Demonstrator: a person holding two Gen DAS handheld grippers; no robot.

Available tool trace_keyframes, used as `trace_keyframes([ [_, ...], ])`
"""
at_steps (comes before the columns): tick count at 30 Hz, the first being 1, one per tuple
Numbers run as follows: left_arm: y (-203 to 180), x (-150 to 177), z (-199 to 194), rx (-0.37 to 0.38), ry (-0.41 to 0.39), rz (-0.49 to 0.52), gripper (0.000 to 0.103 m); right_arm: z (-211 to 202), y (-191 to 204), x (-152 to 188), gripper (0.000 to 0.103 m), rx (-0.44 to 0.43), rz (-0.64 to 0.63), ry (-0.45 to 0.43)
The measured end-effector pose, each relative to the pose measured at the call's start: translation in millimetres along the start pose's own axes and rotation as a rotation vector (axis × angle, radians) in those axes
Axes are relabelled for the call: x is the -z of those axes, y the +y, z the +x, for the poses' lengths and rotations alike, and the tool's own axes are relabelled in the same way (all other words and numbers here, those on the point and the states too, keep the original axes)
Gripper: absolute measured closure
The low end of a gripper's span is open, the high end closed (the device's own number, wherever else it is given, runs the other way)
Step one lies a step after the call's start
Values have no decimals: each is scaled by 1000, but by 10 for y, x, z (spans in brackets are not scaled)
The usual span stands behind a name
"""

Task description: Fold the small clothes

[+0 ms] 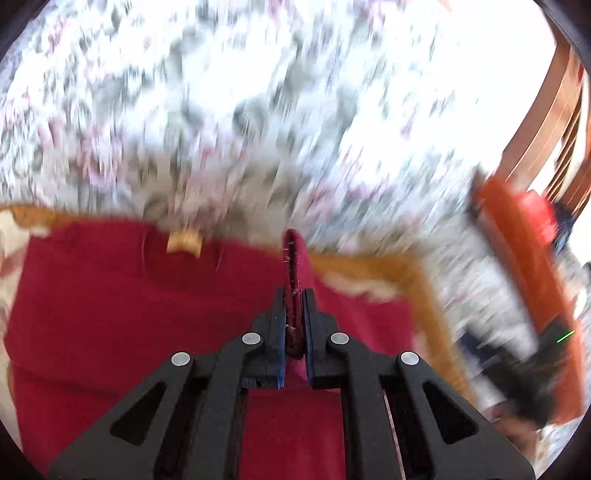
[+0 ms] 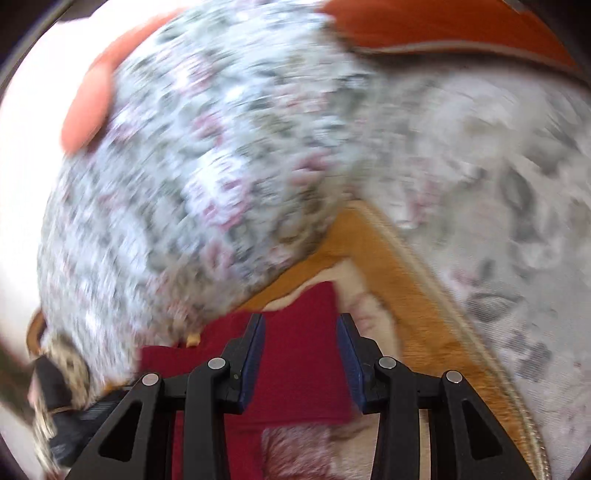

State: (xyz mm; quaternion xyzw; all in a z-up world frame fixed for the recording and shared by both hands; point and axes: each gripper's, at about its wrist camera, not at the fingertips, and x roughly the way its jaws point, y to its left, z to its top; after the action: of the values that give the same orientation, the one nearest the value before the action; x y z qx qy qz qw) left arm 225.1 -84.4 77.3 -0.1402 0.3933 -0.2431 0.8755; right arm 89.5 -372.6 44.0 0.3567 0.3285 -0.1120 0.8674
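Observation:
A dark red small garment [image 1: 110, 302] lies spread on an orange-bordered mat [image 1: 424, 295]. It has a tan label [image 1: 184, 242] at its neck. My left gripper [image 1: 294, 295] is shut on a raised fold of the red garment, which stands up between the fingers. In the right wrist view the red garment [image 2: 299, 354] lies below my right gripper [image 2: 300, 321], which is open and empty just above the cloth. The mat's orange border [image 2: 406, 280] runs beside it.
A floral white, grey and pink bedcover [image 1: 258, 110] surrounds the mat and also shows in the right wrist view [image 2: 221, 166]. Orange-red wooden furniture [image 1: 546, 129] stands at the right. An orange cushion [image 2: 443, 26] lies at the top right. Both views are motion-blurred.

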Motion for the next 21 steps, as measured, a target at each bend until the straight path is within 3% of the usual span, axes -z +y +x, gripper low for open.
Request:
trace_keyframes([
  [4, 116, -346, -442, 27, -81, -14, 97, 51, -191, -13, 65, 35, 95, 26],
  [9, 437, -492, -756, -40, -126, -9, 97, 111, 5, 42, 65, 64, -19, 51],
  [14, 959, -424, -794, -149, -123, -30, 97, 198, 260, 135, 65, 73, -152, 69],
  [21, 1645, -83, -519, -276, -39, -77, 97, 350, 311, 238, 65, 76, -169, 116],
])
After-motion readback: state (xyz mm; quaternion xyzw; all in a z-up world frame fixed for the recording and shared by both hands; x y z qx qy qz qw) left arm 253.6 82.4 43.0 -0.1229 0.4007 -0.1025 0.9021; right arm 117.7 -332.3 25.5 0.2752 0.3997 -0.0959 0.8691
